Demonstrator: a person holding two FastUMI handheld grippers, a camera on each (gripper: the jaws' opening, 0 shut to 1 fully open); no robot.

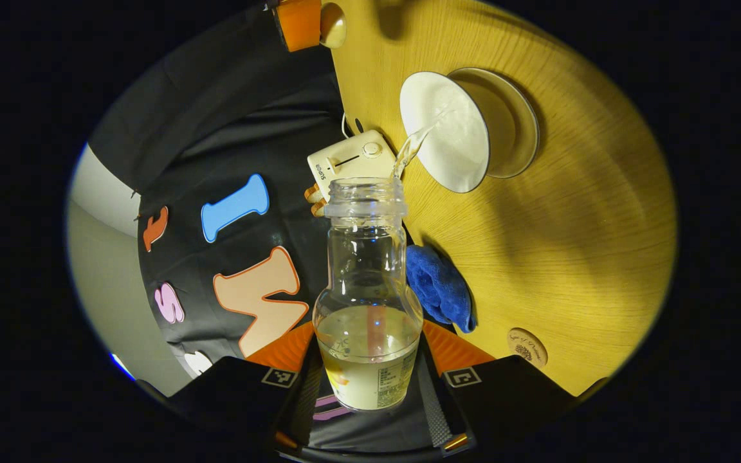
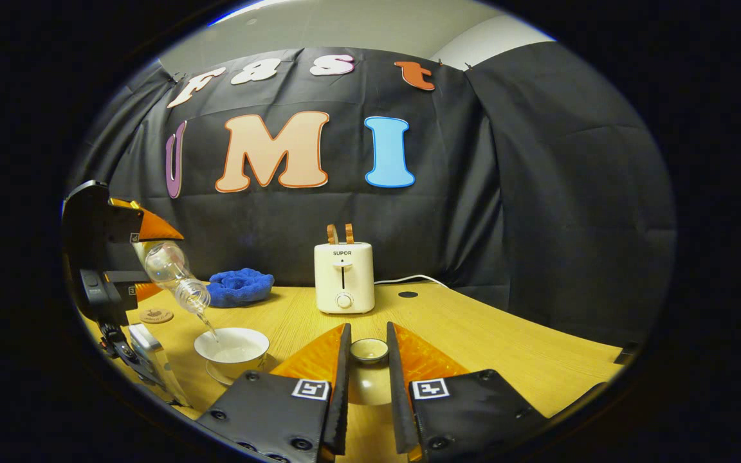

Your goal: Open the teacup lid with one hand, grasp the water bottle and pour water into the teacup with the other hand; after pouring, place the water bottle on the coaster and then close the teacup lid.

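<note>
The water bottle (image 1: 368, 302) is clamped between the left gripper (image 1: 370, 379) fingers and tipped (cap off), water streaming into the teacup (image 1: 457, 132) on the table (image 1: 570, 244). The teacup lid (image 2: 369, 352) is pinched by the right gripper (image 2: 368, 379).

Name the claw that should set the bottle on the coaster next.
Left. The left claw already grips the water bottle, and the coaster lies close beside it. The right claw holds the lid.
</note>
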